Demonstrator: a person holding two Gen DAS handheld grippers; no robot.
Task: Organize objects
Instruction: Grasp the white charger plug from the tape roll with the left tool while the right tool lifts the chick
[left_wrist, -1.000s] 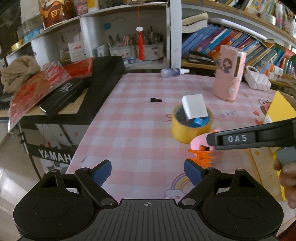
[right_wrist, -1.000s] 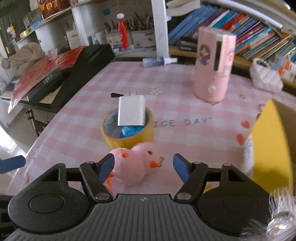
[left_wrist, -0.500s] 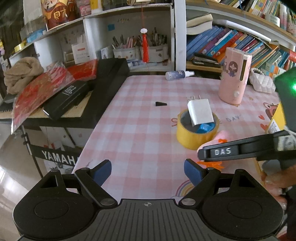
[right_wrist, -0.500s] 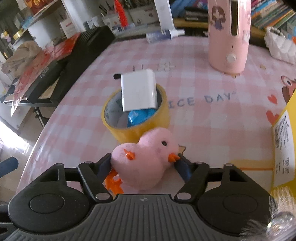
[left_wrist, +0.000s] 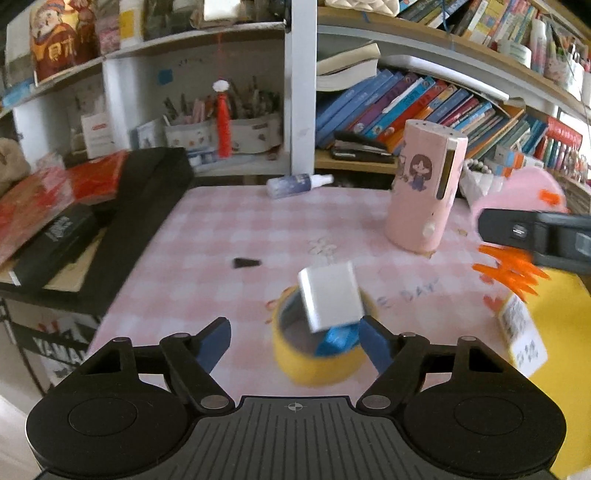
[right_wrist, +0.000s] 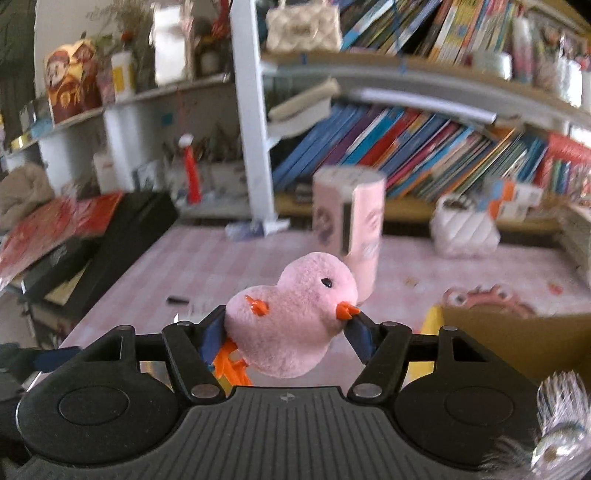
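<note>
A pink plush duck (right_wrist: 291, 325) with an orange beak and feet hangs above the checked table (right_wrist: 207, 266), and my right gripper (right_wrist: 286, 330) is shut on its body. The left wrist view shows that duck (left_wrist: 517, 192) aloft at the right, over a yellow box (left_wrist: 554, 314). A yellow tape roll (left_wrist: 317, 365) stands on the table with a white charger (left_wrist: 330, 299) leaning on its rim and something blue inside. My left gripper (left_wrist: 295, 341) straddles the roll's near side. Its jaws are closing; the right pad is by the rim, the left one apart.
A pink cylinder with a girl sticker (left_wrist: 424, 192) stands behind the roll. A spray bottle (left_wrist: 295, 183) lies at the table's back edge, a small black piece (left_wrist: 246, 262) mid-table. A black case (left_wrist: 147, 206) borders the left edge. Bookshelves rise behind, and a white quilted bag (right_wrist: 465, 229) sits far right.
My right gripper closed on the duck and lifted it off the table toward the yellow box. My left gripper moved forward to the tape roll and its jaws narrowed.
</note>
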